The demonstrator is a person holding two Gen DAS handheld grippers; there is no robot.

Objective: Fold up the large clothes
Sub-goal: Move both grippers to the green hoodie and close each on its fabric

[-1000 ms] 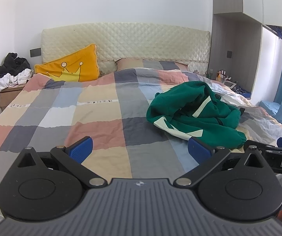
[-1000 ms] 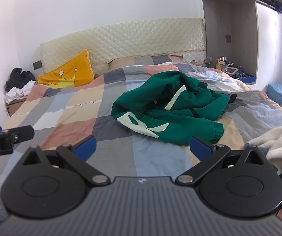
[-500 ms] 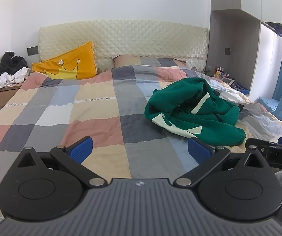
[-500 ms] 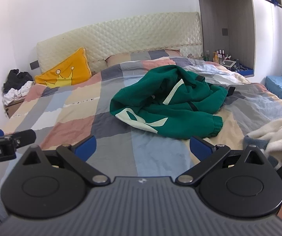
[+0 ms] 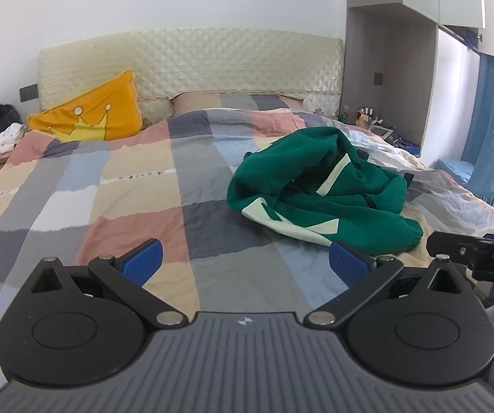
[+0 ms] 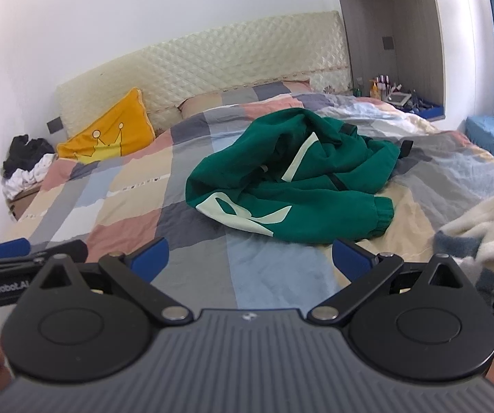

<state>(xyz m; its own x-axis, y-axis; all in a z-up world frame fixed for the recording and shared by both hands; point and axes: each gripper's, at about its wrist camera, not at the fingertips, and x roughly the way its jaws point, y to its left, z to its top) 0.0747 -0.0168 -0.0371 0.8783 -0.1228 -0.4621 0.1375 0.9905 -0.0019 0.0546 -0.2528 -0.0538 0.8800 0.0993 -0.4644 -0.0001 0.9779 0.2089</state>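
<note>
Green garment (image 6: 291, 179) crumpled, shape unclear.

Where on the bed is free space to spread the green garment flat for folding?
The widest bare patch is the checkered quilt between the yellow crown pillow and the crumpled green garment. A smaller free strip lies between the garment and both open tongs. The side beyond the garment is crowded: rumpled bedding and a white fleece blanket.

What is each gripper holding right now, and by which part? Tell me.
Nothing is held. The left gripper and the right gripper are both open and empty, short of the crumpled green sweatshirt on the bed.
</note>
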